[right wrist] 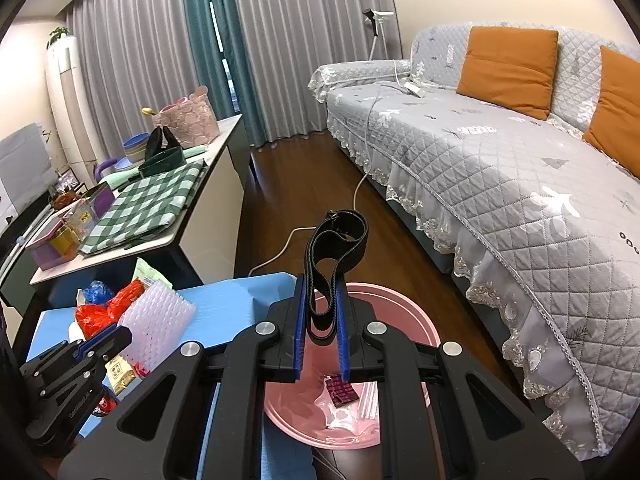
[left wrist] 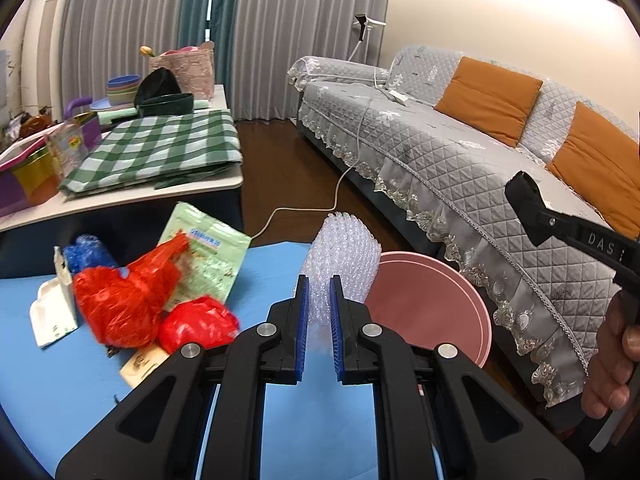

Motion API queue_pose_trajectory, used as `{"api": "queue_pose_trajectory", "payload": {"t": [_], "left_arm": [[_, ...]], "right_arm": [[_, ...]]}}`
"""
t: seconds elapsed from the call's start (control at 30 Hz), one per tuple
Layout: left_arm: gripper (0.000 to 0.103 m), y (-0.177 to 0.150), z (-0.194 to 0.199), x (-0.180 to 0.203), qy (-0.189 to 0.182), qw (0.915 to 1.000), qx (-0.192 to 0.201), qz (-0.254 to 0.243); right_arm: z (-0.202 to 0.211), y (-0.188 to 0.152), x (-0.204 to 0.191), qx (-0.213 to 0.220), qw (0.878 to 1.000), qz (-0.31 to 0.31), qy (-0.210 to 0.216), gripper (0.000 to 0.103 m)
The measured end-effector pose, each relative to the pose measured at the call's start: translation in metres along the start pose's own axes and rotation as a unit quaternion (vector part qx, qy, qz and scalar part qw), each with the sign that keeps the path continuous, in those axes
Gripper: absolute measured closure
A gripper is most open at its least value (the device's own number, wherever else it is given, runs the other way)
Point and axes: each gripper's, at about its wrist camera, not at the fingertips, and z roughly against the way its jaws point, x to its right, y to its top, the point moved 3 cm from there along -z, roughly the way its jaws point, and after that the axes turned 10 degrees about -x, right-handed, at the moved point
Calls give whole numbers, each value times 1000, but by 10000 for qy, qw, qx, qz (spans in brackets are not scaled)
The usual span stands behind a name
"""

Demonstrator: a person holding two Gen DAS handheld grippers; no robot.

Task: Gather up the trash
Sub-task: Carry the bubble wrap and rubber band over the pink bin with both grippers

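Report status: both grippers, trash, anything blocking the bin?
Left gripper shut on bubble wrap, beside pink bin. Right gripper shut on black strap, above bin. Red bags on blue mat. Bin mouth unobstructed.

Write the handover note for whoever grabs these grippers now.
Left gripper: shut on bubble wrap, beside the pink basin.
Right gripper: shut on black strap, above the basin.
Done: a wrapper and clear plastic already lie in the basin.
Left: drop both held pieces in, then collect the red bags, blue bag, green packet and white packet from the blue mat.
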Motion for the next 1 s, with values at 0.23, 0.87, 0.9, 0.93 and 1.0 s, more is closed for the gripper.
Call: {"api": "queue_pose_trajectory", "payload": {"t": [0.23,0.87,0.9,0.93,1.0], "left_arm": [[93,8,-16,12,-97,9999,-46,-24],[93,14,-55,45,-334,9990,-233,-177],[93,14,-57,46,-348,9989,-247,-172],[93,13,-59,47,-363,9988,-266,-179],[93,13,-62,49,-378,9986,-293,-206]], "right_arm": [[-11,0,7,-83,9999,-60,-42,90],[-47,-11,31,-500,9979,-408,4,90],[-48,-12,32,-513,9979,-407,-2,90],[-49,-12,32,-527,9978,-412,-3,90],[-51,-12,32,-550,9976,-431,1,90]]}}
